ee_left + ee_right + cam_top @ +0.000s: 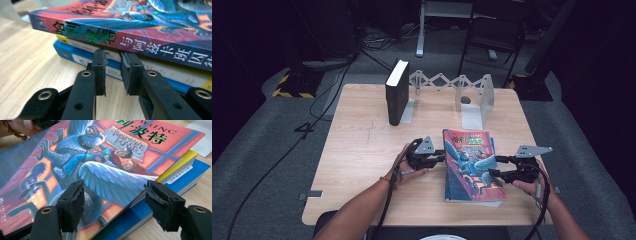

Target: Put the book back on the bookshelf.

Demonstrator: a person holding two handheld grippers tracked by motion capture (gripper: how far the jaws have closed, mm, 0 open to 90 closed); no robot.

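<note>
A: So, where are my tongs right now?

B: From the high view, your left gripper (438,156) sits at the left edge of the book stack, and your right gripper (498,166) is at its right edge. The stack lies flat on the wooden table (362,150), near the front, a little right of centre.

A: I count three books in my left gripper view: the red illustrated book (130,27) on top, a yellow book (160,70) under it, and a blue book (75,55) at the bottom. Do you agree?

B: Yes. In your right gripper view the red book's cover (100,170) has a winged creature and a rider, and the yellow (182,161) and blue (192,173) ones stick out past its corner.

A: My left jaws look narrow, only a small gap between them. Is anything in there?

B: Nothing between them. The tips are right up against the spines, about where the yellow book meets the red one; I cannot tell if they touch.

A: And my right jaws?

B: Wide apart, gripping nothing. One jaw is over the red cover, the other off the stack's corner above the table.

A: What is behind?

B: A black book (397,92) stands upright against a metal bookend (474,100), well apart from the stack.
</note>
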